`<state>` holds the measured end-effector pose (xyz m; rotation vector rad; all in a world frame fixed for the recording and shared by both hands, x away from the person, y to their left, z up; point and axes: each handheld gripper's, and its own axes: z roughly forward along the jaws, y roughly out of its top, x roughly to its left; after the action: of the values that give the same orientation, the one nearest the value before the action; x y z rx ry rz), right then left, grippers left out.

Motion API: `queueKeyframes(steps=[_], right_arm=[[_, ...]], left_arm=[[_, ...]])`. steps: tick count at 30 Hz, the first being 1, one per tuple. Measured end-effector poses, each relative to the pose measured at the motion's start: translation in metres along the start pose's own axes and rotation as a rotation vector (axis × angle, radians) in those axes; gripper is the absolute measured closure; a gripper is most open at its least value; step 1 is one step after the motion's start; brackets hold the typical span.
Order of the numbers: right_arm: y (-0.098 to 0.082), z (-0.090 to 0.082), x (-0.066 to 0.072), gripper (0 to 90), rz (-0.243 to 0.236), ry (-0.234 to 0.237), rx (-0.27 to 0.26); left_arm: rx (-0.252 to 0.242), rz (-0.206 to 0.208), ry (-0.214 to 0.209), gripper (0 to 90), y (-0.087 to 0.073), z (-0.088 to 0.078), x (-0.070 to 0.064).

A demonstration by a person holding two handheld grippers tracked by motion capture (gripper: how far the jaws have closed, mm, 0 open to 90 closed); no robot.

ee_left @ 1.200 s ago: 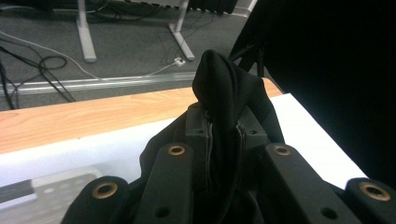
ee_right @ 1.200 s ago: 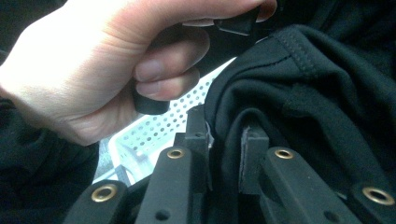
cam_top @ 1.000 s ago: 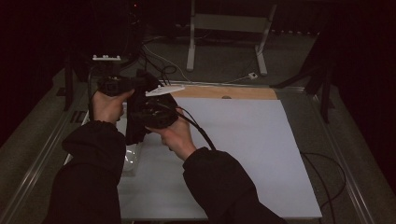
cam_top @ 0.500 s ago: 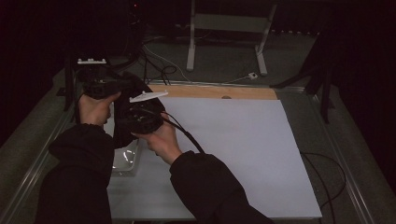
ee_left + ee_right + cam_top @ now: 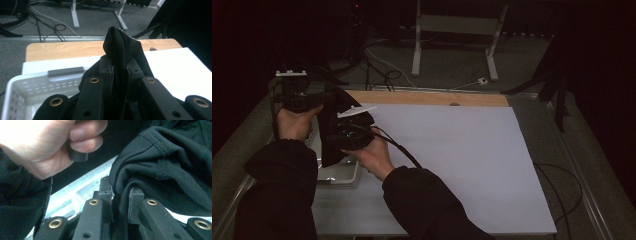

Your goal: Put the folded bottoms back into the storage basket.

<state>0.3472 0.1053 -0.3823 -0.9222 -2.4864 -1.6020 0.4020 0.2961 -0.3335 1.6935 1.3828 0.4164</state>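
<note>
A black garment [image 5: 331, 131] hangs between both grippers over a white perforated basket [image 5: 343, 176] at the table's left edge. My left gripper [image 5: 120, 68] is shut on a raised fold of the black garment [image 5: 122, 43], with the basket [image 5: 27, 86] just below. My right gripper [image 5: 121, 191] is shut on a bunched, hemmed part of the garment [image 5: 165, 157]. In the high view the left gripper [image 5: 319, 98] is held at the far left. The right gripper [image 5: 346, 131] sits close beside it, over the basket. The left hand [image 5: 35, 145] appears close up in the right gripper view.
A white sheet [image 5: 462, 160] covers most of the table, with a wooden strip [image 5: 427, 98] along its far edge. A cable [image 5: 399, 147] trails from the right gripper across the sheet. Stand legs [image 5: 417, 45] and cables lie on the floor beyond the table.
Both hands have moved left and a little down, carrying the black garment from the sheet's left part to over the basket. Both grips stay as they were.
</note>
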Motion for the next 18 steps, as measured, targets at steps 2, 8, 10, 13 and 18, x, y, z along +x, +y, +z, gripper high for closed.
queueKeyframes(steps=[2, 8, 10, 13, 18], right_arm=[[-0.002, 0.004, 0.001, 78.6, -0.009, 0.007, 0.008], [-0.009, 0.018, 0.008, 78.5, 0.007, 0.041, 0.021], [-0.012, 0.022, 0.010, 78.5, 0.007, 0.047, 0.026], [-0.016, 0.029, 0.012, 78.4, 0.013, 0.057, 0.033], [-0.027, 0.033, 0.016, 56.1, -0.006, 0.003, 0.097]], left_arm=[[0.008, 0.003, 0.010, 80.2, -0.001, -0.002, 0.004], [0.036, 0.003, 0.057, 80.0, -0.005, -0.006, 0.017], [0.040, -0.002, 0.067, 80.0, -0.006, -0.008, 0.021], [0.046, -0.008, 0.084, 80.0, -0.007, -0.009, 0.027], [0.088, -0.031, 0.134, 61.1, -0.011, 0.000, 0.037]])
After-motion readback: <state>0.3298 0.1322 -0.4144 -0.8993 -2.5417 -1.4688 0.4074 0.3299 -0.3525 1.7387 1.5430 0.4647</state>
